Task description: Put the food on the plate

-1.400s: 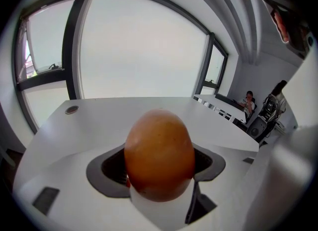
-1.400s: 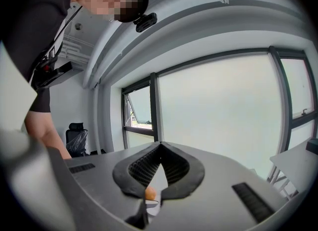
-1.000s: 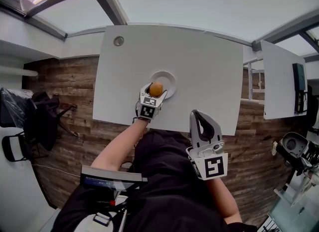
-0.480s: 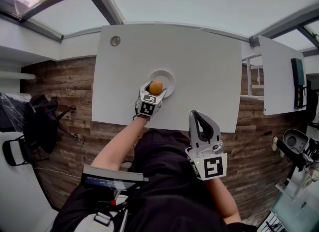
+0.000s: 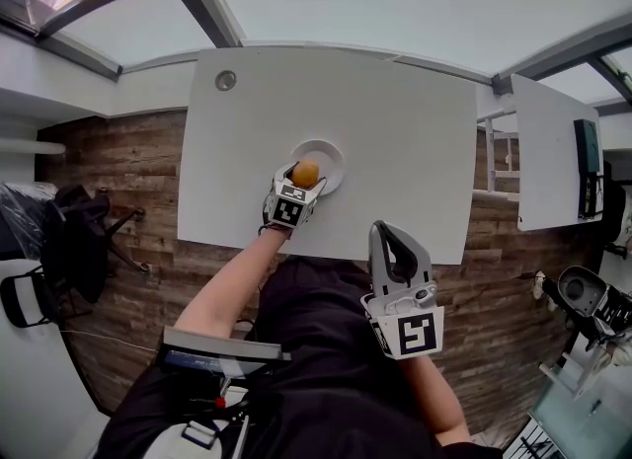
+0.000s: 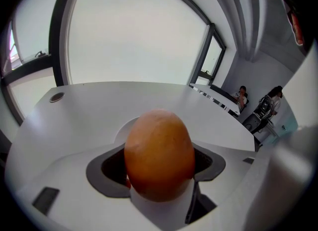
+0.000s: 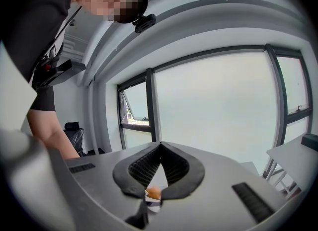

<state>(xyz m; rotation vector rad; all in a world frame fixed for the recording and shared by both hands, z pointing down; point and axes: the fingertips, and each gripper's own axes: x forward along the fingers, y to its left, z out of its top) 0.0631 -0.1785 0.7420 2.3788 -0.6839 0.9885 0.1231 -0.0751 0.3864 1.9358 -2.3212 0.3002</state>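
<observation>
Food [image 5: 306, 173], an orange egg-shaped piece, is pinched between the jaws of your left hand-held gripper [image 5: 301, 182], over the near side of the white plate [image 5: 332, 157] on the bench [image 5: 395, 141]; contact with the plate is unclear. Your right hand-held gripper [image 5: 385, 229] hangs off the bench's near edge, jaws pressed together, holding nothing

White table [image 5: 395, 131] (round grommet [image 5: 226, 80]); black chair [image 5: 84, 240]; wooden floor [image 5: 133, 166]

The head camera looks down at the desk [image 5: 395, 131]. Both tool cameras look forward, close. All see the food [image 5: 306, 173].
</observation>
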